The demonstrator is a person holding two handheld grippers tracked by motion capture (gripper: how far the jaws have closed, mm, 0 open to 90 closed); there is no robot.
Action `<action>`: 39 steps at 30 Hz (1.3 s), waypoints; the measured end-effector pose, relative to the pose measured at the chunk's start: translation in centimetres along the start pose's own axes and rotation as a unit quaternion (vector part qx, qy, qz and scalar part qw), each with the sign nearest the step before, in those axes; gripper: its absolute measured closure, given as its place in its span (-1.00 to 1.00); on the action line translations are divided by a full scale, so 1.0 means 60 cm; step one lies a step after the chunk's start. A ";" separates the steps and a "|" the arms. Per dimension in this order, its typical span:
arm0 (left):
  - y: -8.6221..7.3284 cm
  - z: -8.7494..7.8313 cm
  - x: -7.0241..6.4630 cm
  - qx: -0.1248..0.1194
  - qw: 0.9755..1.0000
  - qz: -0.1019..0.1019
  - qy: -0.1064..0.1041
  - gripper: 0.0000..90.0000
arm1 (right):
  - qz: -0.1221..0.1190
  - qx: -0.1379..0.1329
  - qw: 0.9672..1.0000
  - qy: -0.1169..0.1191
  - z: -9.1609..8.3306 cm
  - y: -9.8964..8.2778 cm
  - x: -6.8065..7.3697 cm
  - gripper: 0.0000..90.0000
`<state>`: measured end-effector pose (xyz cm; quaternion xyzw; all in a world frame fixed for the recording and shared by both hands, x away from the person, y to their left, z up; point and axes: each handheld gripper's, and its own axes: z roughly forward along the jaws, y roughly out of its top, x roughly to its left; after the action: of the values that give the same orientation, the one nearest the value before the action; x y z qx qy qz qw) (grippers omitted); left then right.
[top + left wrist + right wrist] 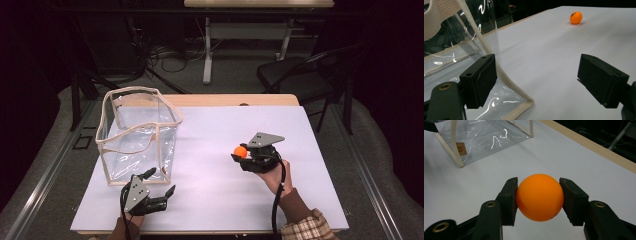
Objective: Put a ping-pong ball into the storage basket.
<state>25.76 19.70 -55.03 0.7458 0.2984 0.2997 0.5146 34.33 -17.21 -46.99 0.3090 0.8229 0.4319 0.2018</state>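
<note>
- Orange ball: small, round, smooth and matt, plain bright orange; a tiny dark speck shows low on its near side in the right gripper view. In the left gripper view a dark printed mark sits on its upper face, too small to read.
- Position of ball: clamped between the two black jaws of the right gripper, one pad pressing each side; over the right half of the table, well apart from the bag. Whether it is clear of the sheet cannot be told.
- Right gripper: clenched on the orange ball, grey three-cornered plate on top, black cable trailing back along a brown sleeve with a plaid cuff.
- Left gripper: released, jaws standing wide apart, nothing between them; at the near left of the table, one jaw just beside the bag's near bottom corner.
- Clear plastic bag: transparent, box-shaped, open at the top, edged all round in cream fabric binding; stands upright on the left half of the table.
- Label: a small tan tag on the bag's wall bears a round mark, not legible.
- Table: covered by a white sheet, a light wooden edge showing at the far side.
- Room: dark; grey floor, a black chair behind the table at right, cables and pale table legs farther back.
</note>
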 end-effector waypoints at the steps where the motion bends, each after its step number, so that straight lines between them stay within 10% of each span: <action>1: 0.000 0.000 0.000 0.000 1.000 0.000 0.000 -0.65 | -0.001 0.000 1.000 0.000 0.001 0.002 0.000 0.13; 39: 0.000 0.001 0.000 0.000 1.000 0.001 -0.001 -0.65 | -0.013 -0.016 1.000 0.014 0.034 0.053 -0.005 0.13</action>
<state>25.83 19.68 -55.06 0.7466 0.2974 0.2993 0.5143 36.82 -14.81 -45.42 0.2893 0.8225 0.4465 0.2010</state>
